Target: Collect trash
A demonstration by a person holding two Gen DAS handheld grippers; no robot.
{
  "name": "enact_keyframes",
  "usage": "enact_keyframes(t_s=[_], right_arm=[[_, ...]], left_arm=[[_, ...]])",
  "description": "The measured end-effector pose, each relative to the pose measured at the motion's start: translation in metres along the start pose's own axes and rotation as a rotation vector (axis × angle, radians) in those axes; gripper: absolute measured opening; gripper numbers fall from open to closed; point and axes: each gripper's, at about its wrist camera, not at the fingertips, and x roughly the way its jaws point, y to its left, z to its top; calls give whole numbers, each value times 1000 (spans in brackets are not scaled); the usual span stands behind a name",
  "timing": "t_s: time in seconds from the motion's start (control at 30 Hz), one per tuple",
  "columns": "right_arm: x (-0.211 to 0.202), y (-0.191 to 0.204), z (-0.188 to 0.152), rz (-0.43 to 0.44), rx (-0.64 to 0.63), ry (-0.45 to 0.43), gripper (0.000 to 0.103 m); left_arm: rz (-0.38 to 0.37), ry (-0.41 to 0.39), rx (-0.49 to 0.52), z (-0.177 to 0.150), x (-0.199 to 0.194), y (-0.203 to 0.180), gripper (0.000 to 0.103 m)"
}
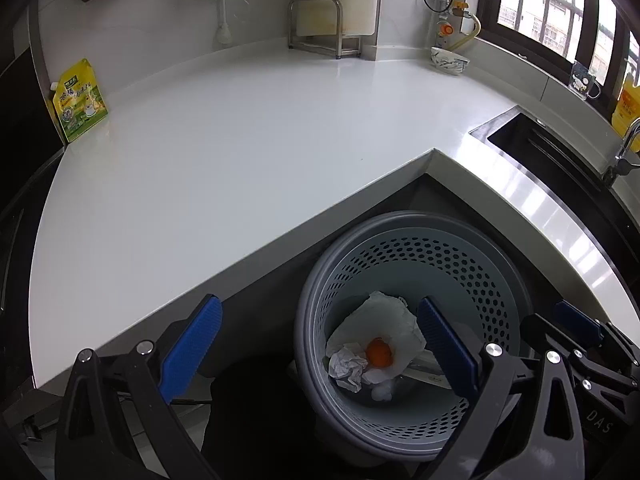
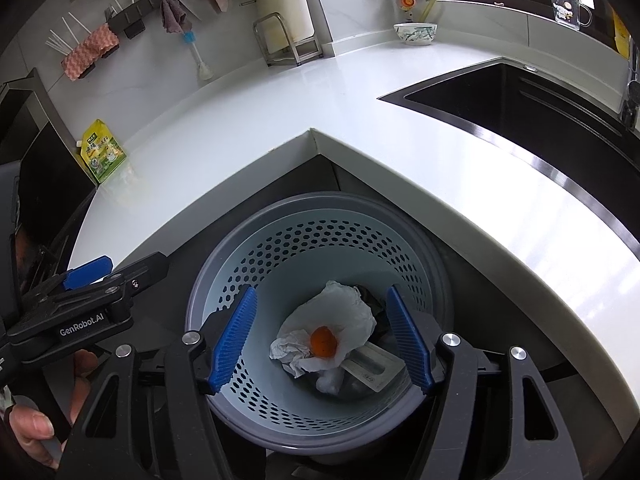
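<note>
A grey perforated trash bin [image 1: 460,248] [image 2: 288,220] stands on the floor in the inner corner of the white counter. Inside lie a white tissue [image 1: 384,316] [image 2: 344,312], an orange fruit piece [image 1: 379,353] [image 2: 322,342], crumpled paper [image 1: 348,366] [image 2: 290,350] and a flat packet [image 2: 372,368]. My left gripper [image 1: 320,348] is open and empty, above the bin's left rim. My right gripper [image 2: 322,340] is open and empty, directly over the bin. The right gripper also shows in the left wrist view [image 1: 576,324], and the left gripper in the right wrist view [image 2: 86,272].
White L-shaped counter [image 1: 240,140] [image 2: 400,92]. Yellow-green pouch [image 1: 80,100] [image 2: 103,152] at its left end. Patterned bowl [image 1: 449,61] [image 2: 415,33] and metal rack [image 1: 320,28] [image 2: 286,40] at the back. Dark sink [image 1: 540,136] [image 2: 520,96] on the right, with a yellow bottle [image 1: 626,104].
</note>
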Motion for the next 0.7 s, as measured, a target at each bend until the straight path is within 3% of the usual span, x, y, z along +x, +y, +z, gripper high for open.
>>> enact_keyframes(t_s=[0.7], right_arm=[[1, 2, -1, 1, -5, 2, 65]], left_arm=[[4, 14, -2, -1, 3, -1, 96]])
